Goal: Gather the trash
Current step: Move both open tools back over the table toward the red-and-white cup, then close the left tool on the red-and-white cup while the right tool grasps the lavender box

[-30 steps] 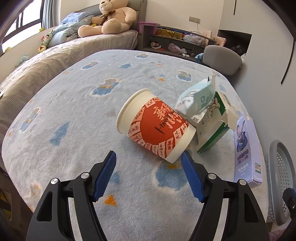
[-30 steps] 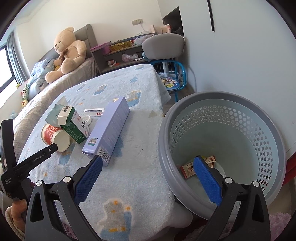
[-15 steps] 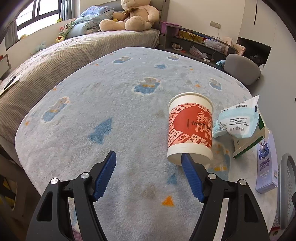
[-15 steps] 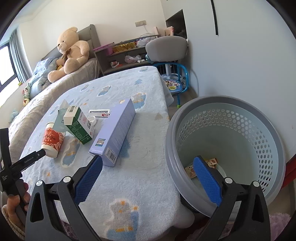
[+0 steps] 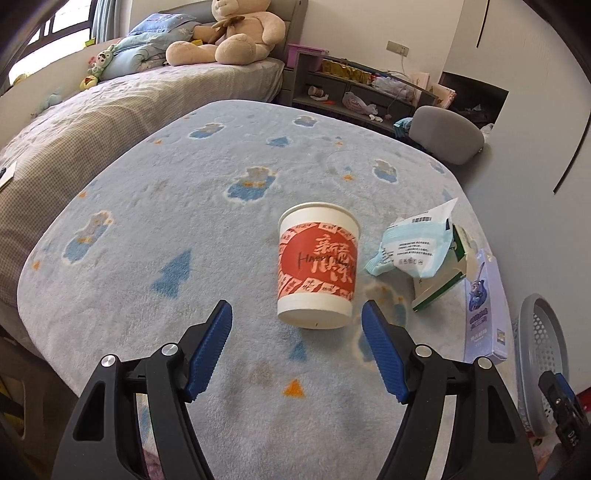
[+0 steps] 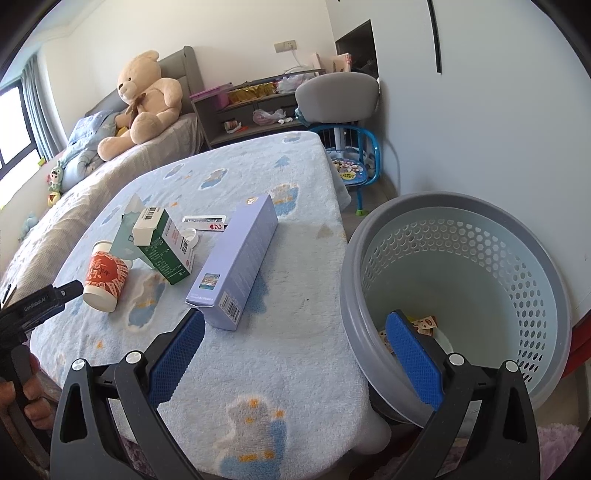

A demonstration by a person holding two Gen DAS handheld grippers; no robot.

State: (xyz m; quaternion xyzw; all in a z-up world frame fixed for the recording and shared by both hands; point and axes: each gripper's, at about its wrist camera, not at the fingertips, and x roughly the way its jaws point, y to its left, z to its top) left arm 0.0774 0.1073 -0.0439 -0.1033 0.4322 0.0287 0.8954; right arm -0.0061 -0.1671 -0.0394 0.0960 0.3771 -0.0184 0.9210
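The left gripper [image 5: 297,325] is hovering at the lower centre of its view with its jaws spread wide and nothing between the pads; the paper cup [image 5: 317,266] is lying on its side just beyond the fingertips, base toward the camera, so the spread appears to be set to take the cup's width. The right gripper [image 6: 295,354] is sitting low in its frame, jaws likewise spread and empty, one finger over the table edge and the other over the basket [image 6: 546,288] at the lower right, which looks like a waiting position beside the drop point. A few wrappers [image 6: 424,325] are already lying in the basket's bottom. The remaining trash is clustering at mid-frame in the right wrist view: the cup at the left, a green carton [image 6: 166,247] touching a pale blue packet [image 5: 413,247], a long lilac box [image 6: 243,254] near the table edge, and a playing card [image 6: 205,223] beyond it. All are resting on a fluffy light-blue blanket [image 5: 184,221] covering the table [image 6: 347,195]; soft pile may be letting the cup roll. A bed with a teddy bear [image 5: 236,33] is occupying the upper left, shelves and a grey chair [image 5: 447,133] the upper right.
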